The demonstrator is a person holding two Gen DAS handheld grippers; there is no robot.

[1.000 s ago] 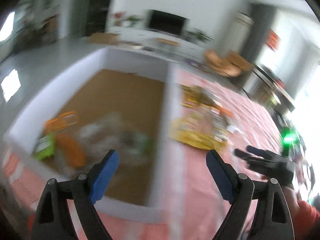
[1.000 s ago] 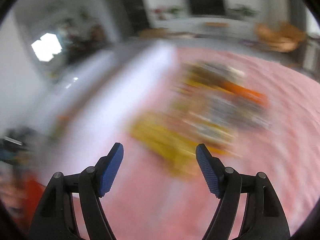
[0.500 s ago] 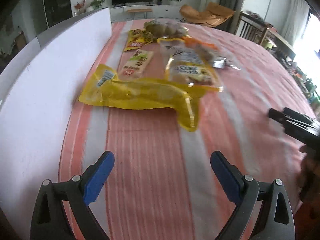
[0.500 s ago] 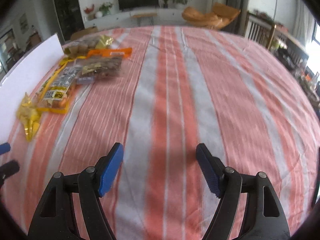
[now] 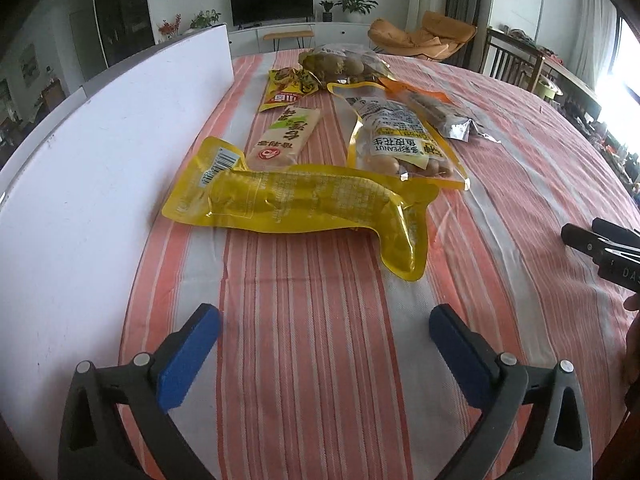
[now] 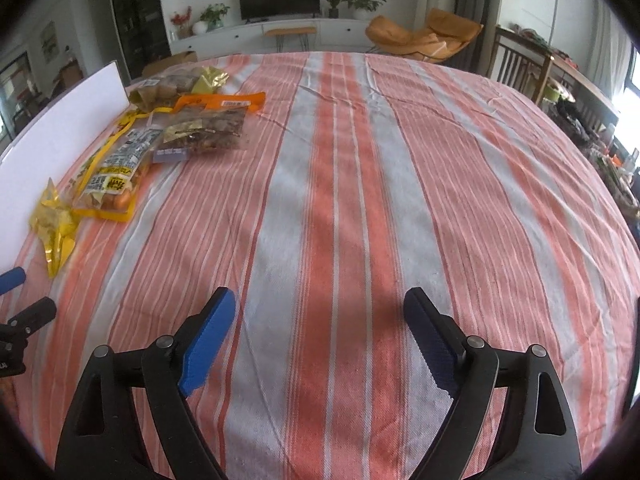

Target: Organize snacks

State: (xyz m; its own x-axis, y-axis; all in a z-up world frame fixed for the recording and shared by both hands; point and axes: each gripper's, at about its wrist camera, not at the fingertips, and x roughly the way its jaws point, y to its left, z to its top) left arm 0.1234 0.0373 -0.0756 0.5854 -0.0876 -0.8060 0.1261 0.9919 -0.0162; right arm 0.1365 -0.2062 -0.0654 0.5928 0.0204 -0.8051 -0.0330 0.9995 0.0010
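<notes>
Several snack packs lie on the striped cloth beside a white box wall [image 5: 92,184]. Nearest in the left wrist view is a long yellow pack [image 5: 296,204]; behind it lie a peanut bag [image 5: 400,144], a beige bar pack [image 5: 286,138], a small yellow pack [image 5: 288,88] and a bag of brown rounds [image 5: 344,64]. My left gripper [image 5: 324,332] is open and empty, low over the cloth just short of the yellow pack. My right gripper [image 6: 320,324] is open and empty over bare cloth; the snacks [image 6: 120,172] lie to its far left.
The white box wall [image 6: 52,148] runs along the left side of the table. The striped tablecloth [image 6: 440,180] spreads to the right. Chairs [image 5: 508,64] and a sideboard stand beyond the table. The right gripper's tip [image 5: 592,244] shows at the left wrist view's right edge.
My left gripper has swung from over the open box to the cloth and now faces the snack packs, edging closer. My right gripper has turned right, off the snacks, and then held still.
</notes>
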